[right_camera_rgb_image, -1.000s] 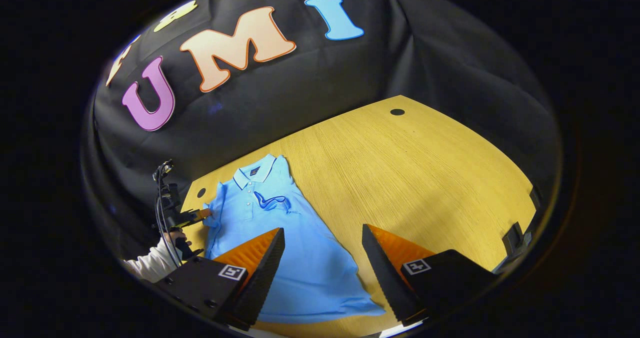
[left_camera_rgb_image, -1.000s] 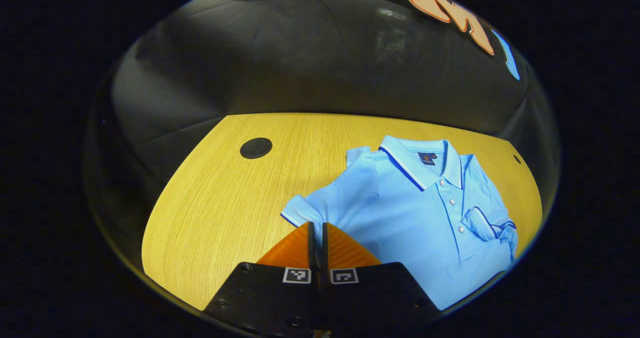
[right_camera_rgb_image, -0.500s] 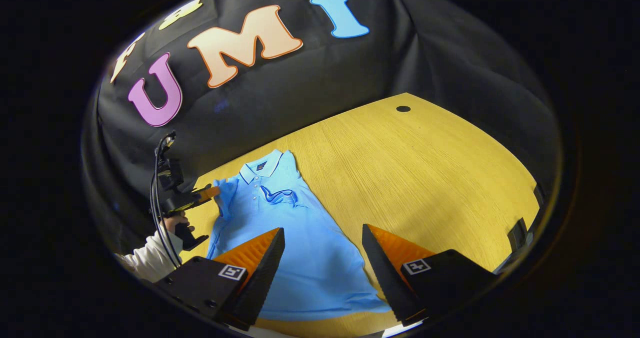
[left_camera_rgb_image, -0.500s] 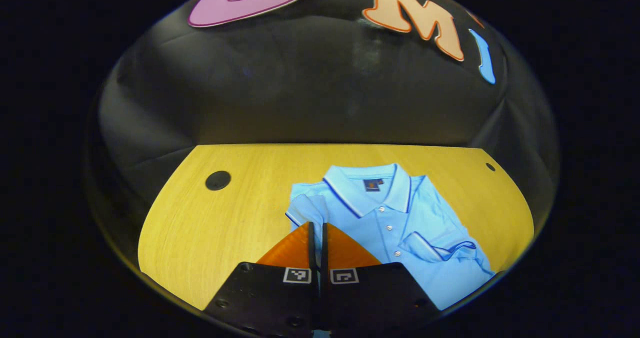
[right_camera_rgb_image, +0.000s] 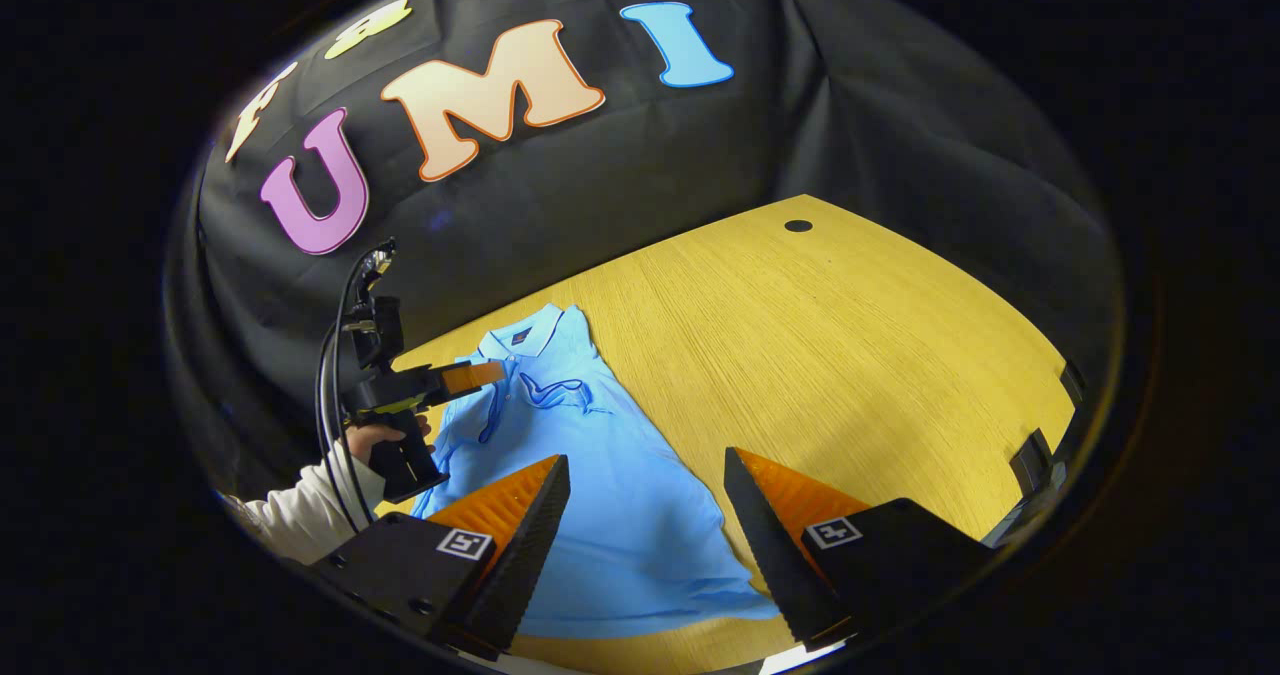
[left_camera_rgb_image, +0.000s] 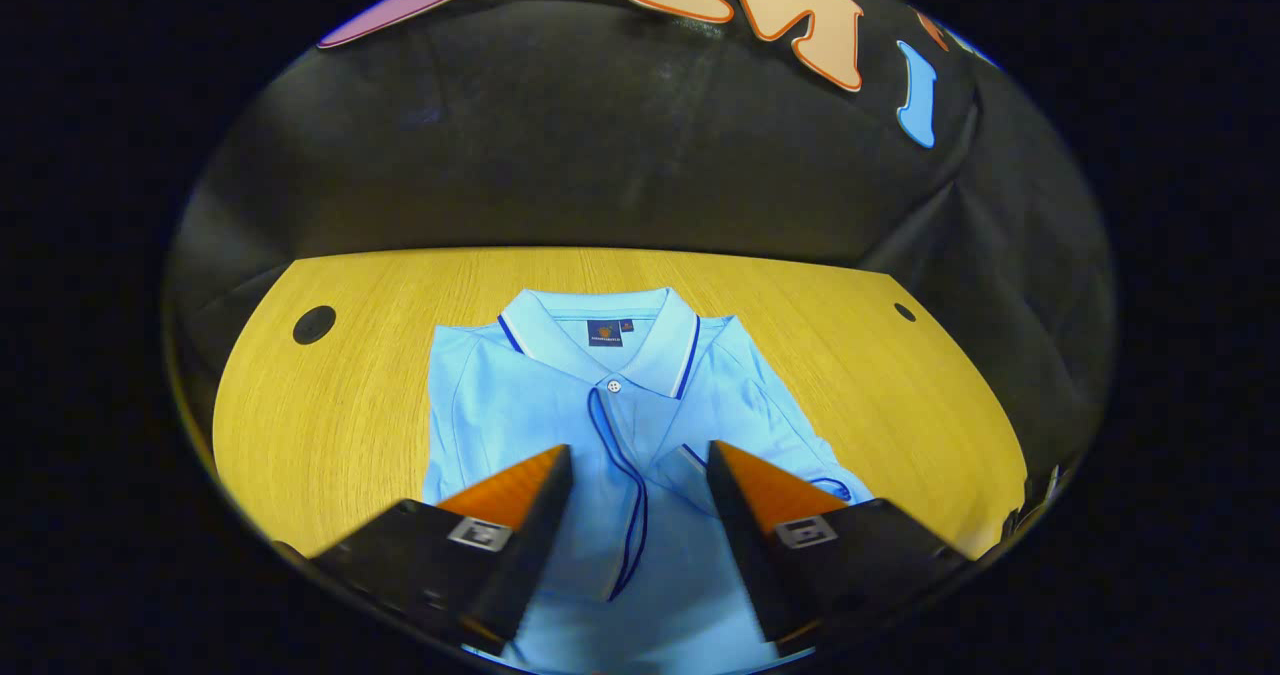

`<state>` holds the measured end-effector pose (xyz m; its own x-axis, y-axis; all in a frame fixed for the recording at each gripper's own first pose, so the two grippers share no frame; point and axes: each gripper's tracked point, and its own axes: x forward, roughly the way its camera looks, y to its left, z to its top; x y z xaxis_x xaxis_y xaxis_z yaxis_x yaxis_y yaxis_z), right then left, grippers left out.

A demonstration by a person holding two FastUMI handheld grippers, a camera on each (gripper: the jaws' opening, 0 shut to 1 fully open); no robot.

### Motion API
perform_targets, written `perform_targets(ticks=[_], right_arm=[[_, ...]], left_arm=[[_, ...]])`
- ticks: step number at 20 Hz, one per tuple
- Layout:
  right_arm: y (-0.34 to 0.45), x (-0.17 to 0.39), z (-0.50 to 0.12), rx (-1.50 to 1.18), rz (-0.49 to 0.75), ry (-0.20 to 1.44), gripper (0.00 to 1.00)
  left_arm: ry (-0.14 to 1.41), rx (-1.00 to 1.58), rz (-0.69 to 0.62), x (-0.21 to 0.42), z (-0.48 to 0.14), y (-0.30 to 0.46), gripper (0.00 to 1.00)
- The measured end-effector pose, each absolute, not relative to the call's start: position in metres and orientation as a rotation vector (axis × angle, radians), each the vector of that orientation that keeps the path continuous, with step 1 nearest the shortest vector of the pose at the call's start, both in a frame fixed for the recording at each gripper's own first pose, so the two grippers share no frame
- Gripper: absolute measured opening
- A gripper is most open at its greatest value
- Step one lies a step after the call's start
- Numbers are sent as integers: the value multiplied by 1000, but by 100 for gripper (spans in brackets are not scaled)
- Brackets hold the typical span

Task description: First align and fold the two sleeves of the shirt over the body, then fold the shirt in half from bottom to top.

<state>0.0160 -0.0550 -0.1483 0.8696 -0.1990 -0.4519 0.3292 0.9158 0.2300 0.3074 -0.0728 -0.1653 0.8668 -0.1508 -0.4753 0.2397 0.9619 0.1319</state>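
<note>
In the left gripper view, a round black hole (left_camera_rgb_image: 314,324) sits at the left edge of the yellow wood-grain table (left_camera_rgb_image: 330,425). At centre frame lies the light blue short-sleeved polo shirt with dark blue trim (left_camera_rgb_image: 520,415), collar toward the black cloth wall and front side up. One sleeve (left_camera_rgb_image: 620,495) is folded across the chest, its dark-trimmed cuff edge running down the middle of the frame. The other folded sleeve (left_camera_rgb_image: 790,455) lies to its right, partly behind your right-hand finger. Your left gripper (left_camera_rgb_image: 638,465) hangs over the shirt's chest at bottom centre, fingers spread wide apart with nothing between them. A smaller dark hole (left_camera_rgb_image: 904,312) marks the table at right.

In the right gripper view, your sleeved hand (right_camera_rgb_image: 385,443) at lower left holds the left gripper (right_camera_rgb_image: 478,375), whose tip reaches over the shirt (right_camera_rgb_image: 610,515) near the collar. You cannot tell from here how those fingers stand. The shirt stretches from left of centre down to the bottom centre of the frame, its hem near the table's front edge. Your right gripper (right_camera_rgb_image: 647,470) sits at bottom centre above the shirt's lower half, fingers parted and holding nothing. Bare table (right_camera_rgb_image: 850,355) fills the right of the frame, with a dark hole (right_camera_rgb_image: 798,225) at upper right.
</note>
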Motion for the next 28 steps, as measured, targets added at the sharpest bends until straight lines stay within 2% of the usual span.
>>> perform_targets(ticks=[2, 10, 14, 17, 22, 28], right_arm=[[-47, 11, -152, 294, -273, 433, 98], [-32, -19, -186, 213, -214, 477, 98], [-31, -45, -214, 143, -144, 534, 98], [-31, -61, -236, 48, -83, 572, 98], [-36, -69, -267, -29, -7, 609, 98], [-35, -70, -297, -77, 61, 647, 98]], left_arm=[[459, 191, -200, 288, -154, -60, 96], [418, 221, -144, 142, -124, 11, 96], [434, 229, -74, 55, -151, 40, 96], [501, 166, 8, -1, -200, 55, 96], [547, 94, 108, -36, -253, 80, 96], [532, 118, 104, -35, -271, 72, 97]])
